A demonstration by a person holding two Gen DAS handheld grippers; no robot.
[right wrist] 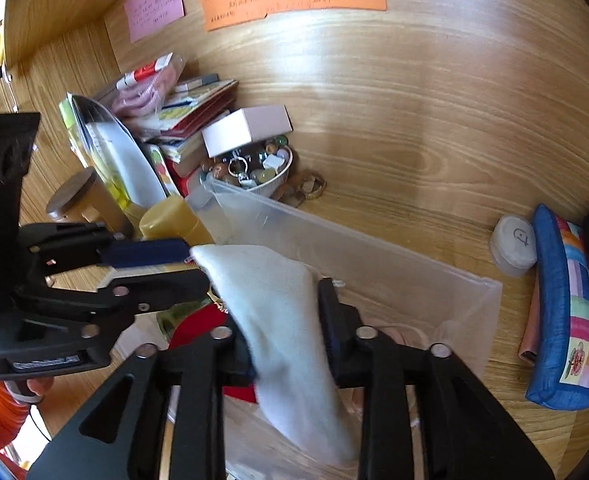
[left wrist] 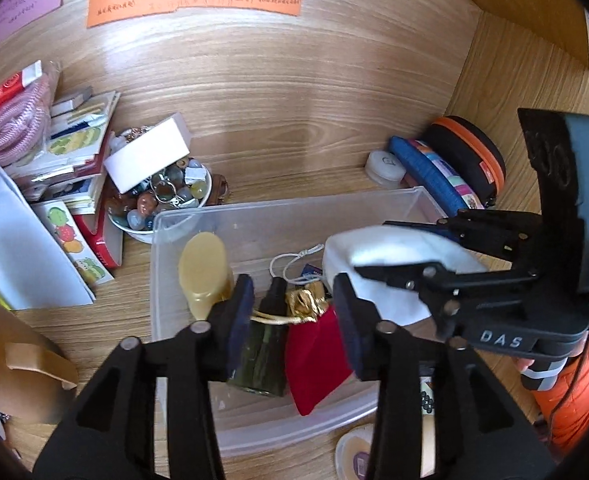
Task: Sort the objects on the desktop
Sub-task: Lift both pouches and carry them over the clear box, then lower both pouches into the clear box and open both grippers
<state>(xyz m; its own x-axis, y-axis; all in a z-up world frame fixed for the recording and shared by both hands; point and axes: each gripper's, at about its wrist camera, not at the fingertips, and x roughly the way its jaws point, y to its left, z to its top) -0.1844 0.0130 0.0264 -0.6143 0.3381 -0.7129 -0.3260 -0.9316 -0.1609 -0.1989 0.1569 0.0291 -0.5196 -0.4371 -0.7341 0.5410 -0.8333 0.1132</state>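
Note:
A clear plastic bin (left wrist: 278, 212) stands on the wooden desk and holds a yellow bottle (left wrist: 204, 270), a dark green bottle (left wrist: 264, 350), a red pouch with a gold top (left wrist: 314, 354) and a white string tag. My left gripper (left wrist: 294, 316) is open and empty, hovering over the bottles and pouch. My right gripper (right wrist: 282, 320) is shut on a white cloth pouch (right wrist: 282, 312) and holds it over the bin (right wrist: 374, 248). The pouch also shows in the left wrist view (left wrist: 390, 256), with the right gripper (left wrist: 358, 270) around it.
A bowl of stones (left wrist: 162, 200) with a white box (left wrist: 146, 158) on it stands left of the bin, beside stacked books and papers (left wrist: 74, 152). A blue patchwork case (right wrist: 566, 312), a round white container (right wrist: 512, 246) and an orange-black case (left wrist: 470, 156) lie to the right. Notes hang on the back panel.

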